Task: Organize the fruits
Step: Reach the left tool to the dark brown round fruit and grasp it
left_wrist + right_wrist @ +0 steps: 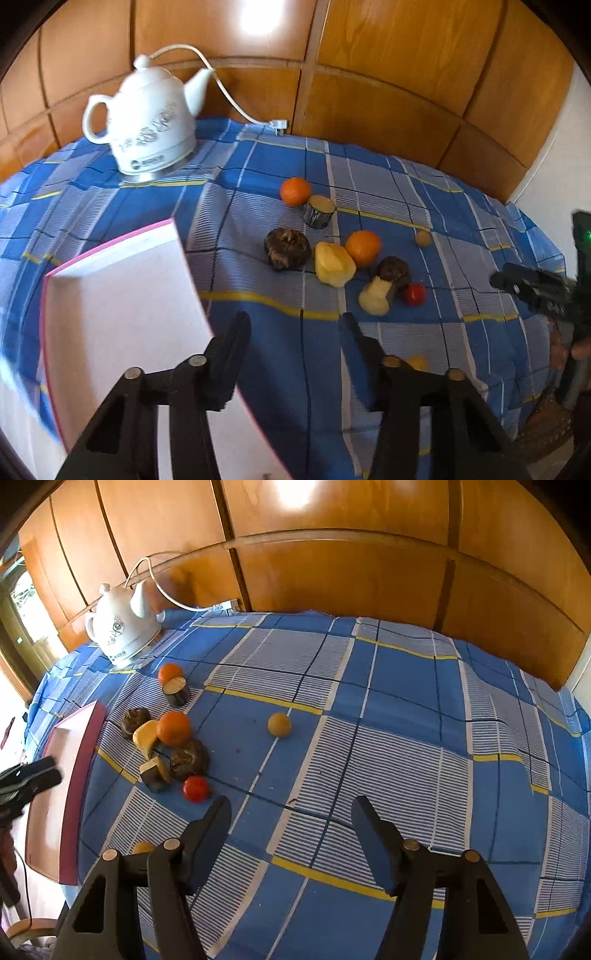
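Right wrist view: right tongs (291, 816) gaped empty, left tongs (295, 330) likewise; red fruit (196, 788) nearest, best straddled squarely before closing.

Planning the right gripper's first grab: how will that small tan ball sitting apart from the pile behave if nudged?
The small tan ball looks round and smooth, so it would probably roll across the checked cloth. Nothing touches it, so nothing would stop it.

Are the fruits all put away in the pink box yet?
Not yet. The pink box looks empty, so nothing seems sorted. Both tools, left and right, are open and hold nothing. All the fruit still lies on the checked cloth: two oranges, a small red fruit, a tan ball and the cut pieces.
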A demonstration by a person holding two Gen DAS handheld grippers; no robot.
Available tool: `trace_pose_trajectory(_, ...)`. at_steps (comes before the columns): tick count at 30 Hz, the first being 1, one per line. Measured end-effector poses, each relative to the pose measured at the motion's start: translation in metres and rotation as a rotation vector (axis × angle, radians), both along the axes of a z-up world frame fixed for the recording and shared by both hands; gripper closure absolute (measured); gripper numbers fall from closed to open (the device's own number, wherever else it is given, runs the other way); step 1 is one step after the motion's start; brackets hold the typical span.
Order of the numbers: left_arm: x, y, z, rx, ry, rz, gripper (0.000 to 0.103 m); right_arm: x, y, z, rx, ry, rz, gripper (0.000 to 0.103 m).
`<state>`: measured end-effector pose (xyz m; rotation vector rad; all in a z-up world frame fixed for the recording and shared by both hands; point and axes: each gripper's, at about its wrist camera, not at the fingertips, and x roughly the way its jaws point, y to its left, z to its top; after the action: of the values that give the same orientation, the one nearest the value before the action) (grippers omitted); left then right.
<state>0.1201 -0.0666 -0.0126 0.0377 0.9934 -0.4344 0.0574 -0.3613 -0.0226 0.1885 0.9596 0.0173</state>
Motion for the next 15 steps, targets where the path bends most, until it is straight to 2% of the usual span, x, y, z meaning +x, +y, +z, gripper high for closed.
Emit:
trace_pose_trajectory(4,0.034,-0.01,-0.005,-0.047,0.074,0.013,0.059,0.001,0.0,0.002,0.01,-0.002,0.003,0.034)
trace_pose_trajectory(8,0.067,-0.024,-0.011,-0.025,0.101,0.027,0.058,0.004,-0.001,0.001,0.027,0.005,0.007,0.034)
trace_pose_trajectory(13,0.099,-0.034,-0.027,-0.006,0.148,0.054,0.041,0.004,0.002,0.002,0.025,0.003,0.022,0.034)
trace_pose_trajectory(15,0.108,-0.038,-0.035,-0.001,0.174,0.069,0.038,0.004,0.003,0.002,0.029,0.003,0.025,0.034)
